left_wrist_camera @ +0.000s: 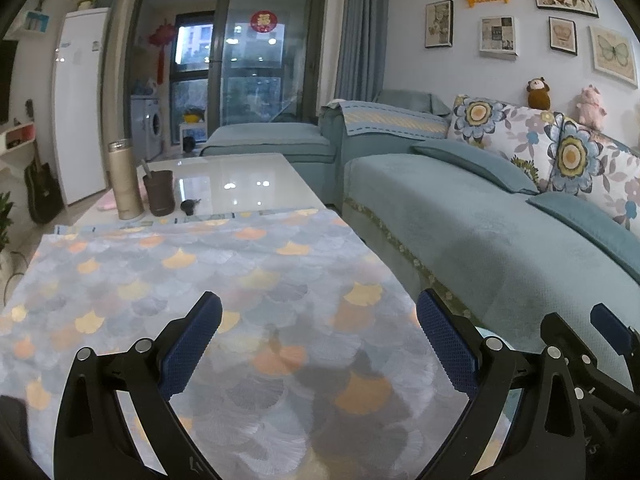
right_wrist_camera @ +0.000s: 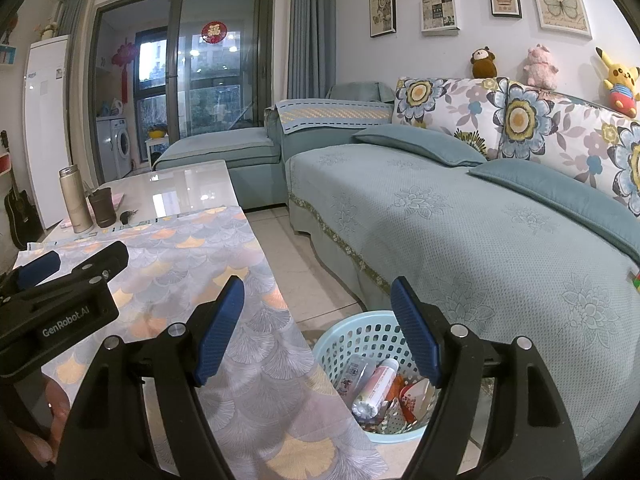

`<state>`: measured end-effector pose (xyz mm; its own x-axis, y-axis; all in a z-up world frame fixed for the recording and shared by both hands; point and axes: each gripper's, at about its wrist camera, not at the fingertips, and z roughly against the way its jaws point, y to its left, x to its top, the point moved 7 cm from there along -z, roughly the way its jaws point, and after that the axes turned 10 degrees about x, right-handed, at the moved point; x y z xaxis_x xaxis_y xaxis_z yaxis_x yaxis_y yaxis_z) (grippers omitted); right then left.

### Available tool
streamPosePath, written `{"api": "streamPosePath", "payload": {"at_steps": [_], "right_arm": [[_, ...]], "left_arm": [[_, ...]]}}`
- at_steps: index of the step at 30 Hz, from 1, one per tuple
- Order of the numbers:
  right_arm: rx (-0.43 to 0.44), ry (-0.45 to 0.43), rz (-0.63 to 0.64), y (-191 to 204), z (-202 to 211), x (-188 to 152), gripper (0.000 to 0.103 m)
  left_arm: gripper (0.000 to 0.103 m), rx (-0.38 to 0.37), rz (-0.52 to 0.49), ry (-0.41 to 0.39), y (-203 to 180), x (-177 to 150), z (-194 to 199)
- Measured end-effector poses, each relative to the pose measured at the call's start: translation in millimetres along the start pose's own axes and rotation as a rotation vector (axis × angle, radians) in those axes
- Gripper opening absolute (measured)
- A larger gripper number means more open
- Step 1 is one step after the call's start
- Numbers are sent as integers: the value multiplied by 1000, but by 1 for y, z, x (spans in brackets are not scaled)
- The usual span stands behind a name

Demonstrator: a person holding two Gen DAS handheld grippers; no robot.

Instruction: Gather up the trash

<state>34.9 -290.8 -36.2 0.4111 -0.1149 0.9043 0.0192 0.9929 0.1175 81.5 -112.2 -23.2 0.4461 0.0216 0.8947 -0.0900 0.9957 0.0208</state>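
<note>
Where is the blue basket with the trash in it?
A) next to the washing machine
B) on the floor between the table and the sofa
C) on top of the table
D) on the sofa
B: the blue basket sits on the floor tiles, between the cloth-covered table and the sofa.

A teal sofa faces a glossy table before dusky glass doors.

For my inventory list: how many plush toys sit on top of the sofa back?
3. A brown monkey plush toy sits furthest left, a pink pig plush toy in the middle, a yellow Pikachu plush toy furthest right. More may be hidden beyond the picture's edge.
</note>
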Motion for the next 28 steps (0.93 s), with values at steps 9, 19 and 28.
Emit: {"api": "streamPosePath", "payload": {"at_steps": [9,19,28], "right_arm": [[-1,1,-1,0,0,0,72],[0,2,-1,0,0,1,72],[0,1,1,0,0,1,72]], "left_arm": [[95,1,-8,0,1,1,-3],[95,2,-15,1,1,1,-3],[95,-3,21,37,11,-1,-10]]}}
